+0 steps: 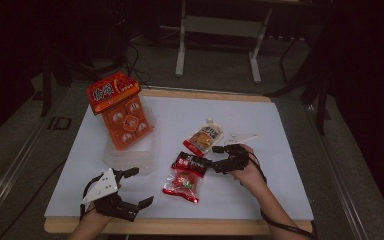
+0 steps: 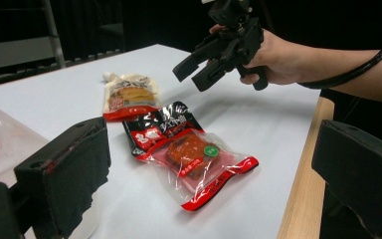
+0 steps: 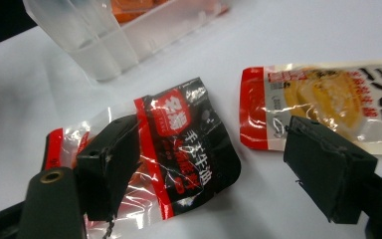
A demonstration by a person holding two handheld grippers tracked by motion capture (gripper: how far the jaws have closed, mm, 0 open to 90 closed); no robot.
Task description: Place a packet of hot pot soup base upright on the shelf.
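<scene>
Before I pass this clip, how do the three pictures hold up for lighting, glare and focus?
High view: dim and soft, surroundings nearly black, only the white table sheet lit. Left gripper view: its own jaws are blurred in front, the red and black snack packet is fairly sharp, with glare on its clear film. Right gripper view: highlights streak the same packet's wrapper, and the clear plastic box is out of focus.

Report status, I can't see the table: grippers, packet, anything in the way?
Right gripper open, over the red-and-black snack packet. Left gripper open, holding nothing. Yellow pouch beside the packet, not blocking.
</scene>
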